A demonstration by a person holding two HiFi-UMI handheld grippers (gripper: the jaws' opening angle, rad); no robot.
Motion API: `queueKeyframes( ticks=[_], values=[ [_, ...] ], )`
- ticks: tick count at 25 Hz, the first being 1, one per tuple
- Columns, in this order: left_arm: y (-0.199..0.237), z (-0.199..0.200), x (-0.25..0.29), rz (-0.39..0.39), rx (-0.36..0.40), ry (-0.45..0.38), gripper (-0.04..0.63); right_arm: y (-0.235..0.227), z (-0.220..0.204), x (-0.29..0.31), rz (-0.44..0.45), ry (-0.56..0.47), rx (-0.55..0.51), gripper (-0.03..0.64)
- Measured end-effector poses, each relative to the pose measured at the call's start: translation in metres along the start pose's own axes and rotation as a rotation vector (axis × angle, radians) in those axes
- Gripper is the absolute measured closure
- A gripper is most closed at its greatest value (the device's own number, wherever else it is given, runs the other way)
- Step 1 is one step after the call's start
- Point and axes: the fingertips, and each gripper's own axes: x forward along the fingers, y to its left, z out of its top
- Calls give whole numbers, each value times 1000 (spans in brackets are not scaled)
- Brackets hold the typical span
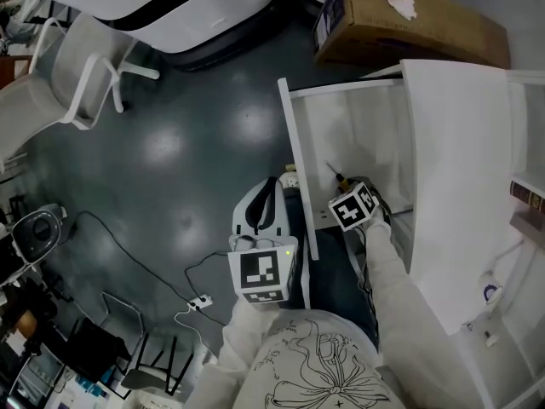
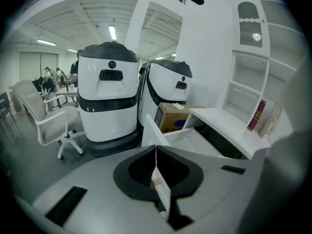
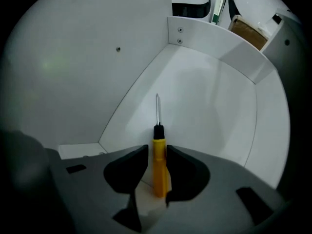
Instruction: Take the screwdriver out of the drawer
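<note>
The right gripper [image 3: 157, 151] is pointing steeply down into the open white drawer [image 3: 209, 101], its two dark jaws standing apart on either side of the yellow plastic handle of the slim screwdriver [image 3: 159, 167], which is lying flat on the drawer floor near the left wall with its black collar and thin metal shaft pointing toward the far corner. The pads look close to the handle, but they do not seem to be pressing on it yet, so the step in hand is the closing of the grip. To do it well, the person is best keeping the handle centred between the jaws, going low enough for the pads to meet its widest part, and squeezing squarely across it so the round handle is not rolling out sideways. A straight lift is likely safest, with the shaft tip staying clear of the drawer's walls. The left gripper [image 2: 156, 152] is hanging outside the drawer with its jaws pressed together on nothing, and need not be joining in.
</note>
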Motion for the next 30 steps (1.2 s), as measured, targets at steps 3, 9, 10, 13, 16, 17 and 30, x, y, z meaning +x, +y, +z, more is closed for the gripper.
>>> queueKeyframes(
  ticks=[3,9,10,13,16,17,30],
  values=[
    [2,-3,0,5,-1,3,588,-5,-2,3,-22,7,-3,538],
    [5,-7,-5,13,-4,3,588,-4,-1,3,-16,-8,4,541],
    [5,-7,-6,14,-5,1,588,-4,-2,2,-14,-15,12,541],
    [4,-4,-9,15,-5,-8,588,-6,1,-4,-11,-56,66,543],
    [3,4,-13,12,0,-26,588,-9,10,-21,-6,-120,139,543],
    [3,8,-15,11,2,-34,588,-9,13,-28,-5,-142,160,543],
    [-24,87,-54,-25,50,-200,588,-24,51,-162,-69,-478,328,543]
  ],
)
